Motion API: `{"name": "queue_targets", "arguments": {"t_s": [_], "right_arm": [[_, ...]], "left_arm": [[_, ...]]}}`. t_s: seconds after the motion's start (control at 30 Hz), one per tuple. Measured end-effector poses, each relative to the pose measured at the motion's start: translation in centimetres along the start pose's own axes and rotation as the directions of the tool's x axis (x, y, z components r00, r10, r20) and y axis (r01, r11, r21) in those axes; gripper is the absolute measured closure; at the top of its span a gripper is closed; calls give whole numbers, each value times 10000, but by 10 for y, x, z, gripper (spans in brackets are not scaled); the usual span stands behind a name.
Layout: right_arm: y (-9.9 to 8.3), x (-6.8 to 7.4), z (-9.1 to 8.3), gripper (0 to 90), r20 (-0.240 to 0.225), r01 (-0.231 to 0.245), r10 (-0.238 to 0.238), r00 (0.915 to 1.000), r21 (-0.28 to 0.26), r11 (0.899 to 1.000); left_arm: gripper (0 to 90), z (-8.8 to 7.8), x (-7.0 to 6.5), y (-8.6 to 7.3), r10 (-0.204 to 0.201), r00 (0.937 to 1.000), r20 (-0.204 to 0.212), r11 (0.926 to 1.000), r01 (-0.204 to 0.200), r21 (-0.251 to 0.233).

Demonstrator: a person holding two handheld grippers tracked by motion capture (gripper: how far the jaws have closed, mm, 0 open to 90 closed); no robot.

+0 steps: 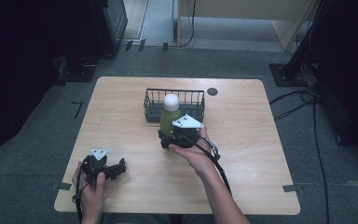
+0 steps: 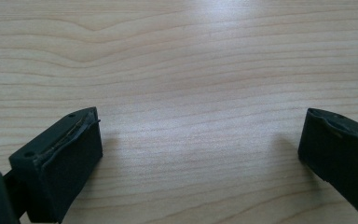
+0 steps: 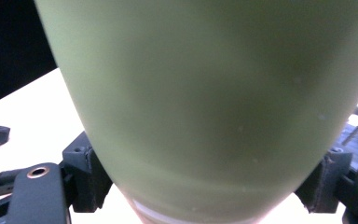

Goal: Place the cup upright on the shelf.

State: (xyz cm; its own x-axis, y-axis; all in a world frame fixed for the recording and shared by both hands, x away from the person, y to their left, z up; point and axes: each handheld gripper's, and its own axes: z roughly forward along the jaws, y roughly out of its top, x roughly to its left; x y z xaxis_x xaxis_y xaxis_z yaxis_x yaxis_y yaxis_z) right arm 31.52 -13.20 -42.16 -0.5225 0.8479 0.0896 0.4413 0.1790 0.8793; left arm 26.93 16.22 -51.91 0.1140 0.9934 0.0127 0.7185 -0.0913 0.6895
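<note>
gripping a green bottle [image 1: 169, 122] with a white round cap [image 1: 171, 102], the right gripper [image 1: 170, 140] has its jaws clenched on the lower part of the bottle body. in the right gripper view the green body [image 3: 214, 102] stands between the two black jaws, and both pads press on it from the sides. the bottle stands upright near the middle of the wooden counter [image 1: 261, 140], and just beside it, at 12 o'clock, is a black wire basket [image 1: 154, 103]. the cap shows in front of the basket wall. the person's right hand [image 1: 193, 151] holds the gripper from 5 o'clock of the bottle.

the left gripper [image 1: 121, 168] rests at 7 o'clock on the counter, well apart from the bottle. in the left gripper view its jaws are released and wide apart, with bare wood [image 2: 191, 93] between them.
</note>
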Motion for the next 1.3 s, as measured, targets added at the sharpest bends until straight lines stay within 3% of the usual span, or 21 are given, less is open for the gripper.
{"name": "queue_targets", "arguments": {"t_s": [0.2, 0.83, 1.3], "right_arm": [[16, -6, -3, 198, 179, 184, -183, 9997, -16, 9998], [74, -35, -10, 199, 666, -216, 243, 9975, -405, 9989], [108, -66, 7, 199, 1492, -264, 336, 9882, -501, 9984]], "left_arm": [[0, 0, 0, 0, -5, 10000, 5, 10000, 5, 4], [0, 0, 0, 0, 2, 10000, 6, 10000, -2, 26], [0, 0, 0, 0, 24, 10000, 1, 10000, -24, 20]]}}
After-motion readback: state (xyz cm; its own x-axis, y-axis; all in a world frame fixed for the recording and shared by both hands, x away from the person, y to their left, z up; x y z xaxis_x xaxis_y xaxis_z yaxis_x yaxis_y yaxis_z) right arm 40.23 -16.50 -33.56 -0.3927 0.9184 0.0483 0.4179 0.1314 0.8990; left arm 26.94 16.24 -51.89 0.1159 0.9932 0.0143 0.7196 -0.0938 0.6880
